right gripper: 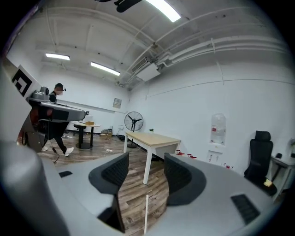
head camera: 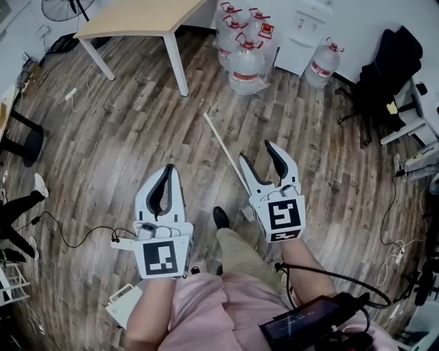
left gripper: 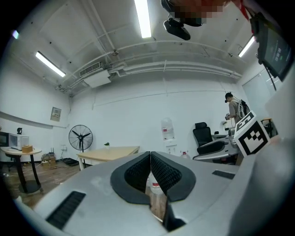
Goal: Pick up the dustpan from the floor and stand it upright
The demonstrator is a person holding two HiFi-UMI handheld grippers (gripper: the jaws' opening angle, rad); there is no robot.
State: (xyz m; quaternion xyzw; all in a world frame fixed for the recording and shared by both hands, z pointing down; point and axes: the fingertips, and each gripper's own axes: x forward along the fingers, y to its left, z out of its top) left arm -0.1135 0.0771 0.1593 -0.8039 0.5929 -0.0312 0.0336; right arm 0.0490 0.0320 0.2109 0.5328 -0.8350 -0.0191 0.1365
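Note:
A long thin white handle lies on the wood floor, running from the middle of the room toward my feet. Its near end passes under my right gripper, so the dustpan's pan is hidden. The right gripper is open and empty, held above the handle. In the right gripper view the handle shows on the floor between the spread pads, below the gripper. My left gripper is to the left, shut with nothing in it. In the left gripper view its pads meet at the tips.
A wooden table stands at the far side, with several water jugs to its right. A black office chair is at the far right. A power strip with cable lies near my left. A shoe shows below.

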